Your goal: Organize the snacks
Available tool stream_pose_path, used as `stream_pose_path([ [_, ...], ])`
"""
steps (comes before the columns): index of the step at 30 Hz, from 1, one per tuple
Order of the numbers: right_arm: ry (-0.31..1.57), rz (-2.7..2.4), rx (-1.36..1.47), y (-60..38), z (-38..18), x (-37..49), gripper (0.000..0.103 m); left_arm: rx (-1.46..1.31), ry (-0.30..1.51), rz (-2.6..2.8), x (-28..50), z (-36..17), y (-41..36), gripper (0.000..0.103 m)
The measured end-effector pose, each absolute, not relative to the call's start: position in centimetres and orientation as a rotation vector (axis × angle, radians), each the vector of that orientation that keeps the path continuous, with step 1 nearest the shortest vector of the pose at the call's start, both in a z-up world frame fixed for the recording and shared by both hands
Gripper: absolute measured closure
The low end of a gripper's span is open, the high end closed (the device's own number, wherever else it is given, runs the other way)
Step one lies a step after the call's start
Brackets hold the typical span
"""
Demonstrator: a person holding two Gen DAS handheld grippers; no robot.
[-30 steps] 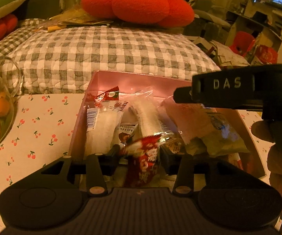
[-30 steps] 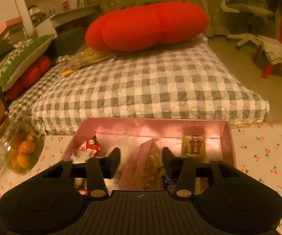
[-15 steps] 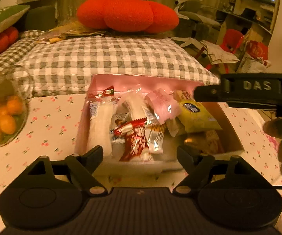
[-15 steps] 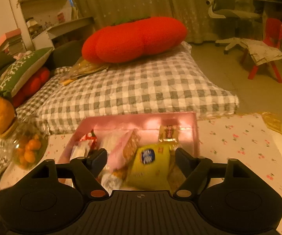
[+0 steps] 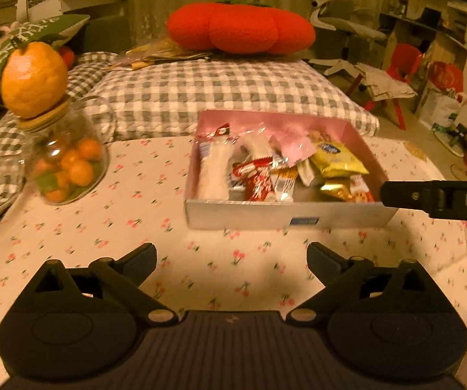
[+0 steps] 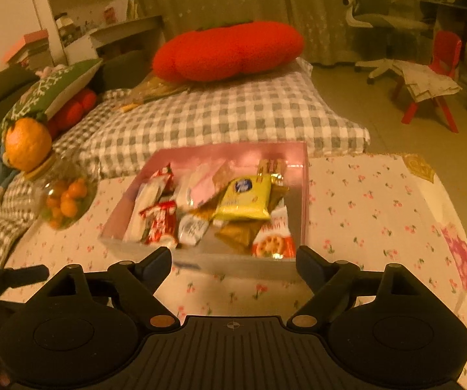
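We see a pink box [image 5: 357,136] on a white cloth with small red cherries [image 5: 110,227]; inside it lie a yellow packet [image 6: 245,200] and a red-and-white wrapper [image 6: 160,221]. Behind the box sit a grey-and-white checked cushion [image 5: 201,87] and a red plush pillow [image 5: 240,29]; left of the box, orange fruit [image 5: 33,78]

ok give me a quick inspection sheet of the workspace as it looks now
surface: cherry-print tablecloth, bare in front of the box
job's things: snack packets lie in the pink box
clutter: glass jar of small oranges, left of the box
grippers: left hand-held gripper and right hand-held gripper opening, nothing between the jaws
cables: nothing seen
surroundings: checked cushion, red pillow, office chair
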State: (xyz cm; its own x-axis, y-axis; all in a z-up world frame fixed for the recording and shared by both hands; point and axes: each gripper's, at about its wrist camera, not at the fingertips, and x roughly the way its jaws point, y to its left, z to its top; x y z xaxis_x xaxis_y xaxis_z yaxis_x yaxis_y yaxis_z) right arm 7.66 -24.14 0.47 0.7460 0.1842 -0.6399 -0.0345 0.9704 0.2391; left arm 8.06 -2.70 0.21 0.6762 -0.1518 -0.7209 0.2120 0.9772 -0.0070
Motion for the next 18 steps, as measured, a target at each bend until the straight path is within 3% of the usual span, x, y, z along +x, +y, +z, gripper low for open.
stream_pose_path([
  [18,0.788,0.076,0.087,-21.7,1.0,3.4,0.011,0.022,0.912,-0.112,6.1,1.1,-1.7,0.001],
])
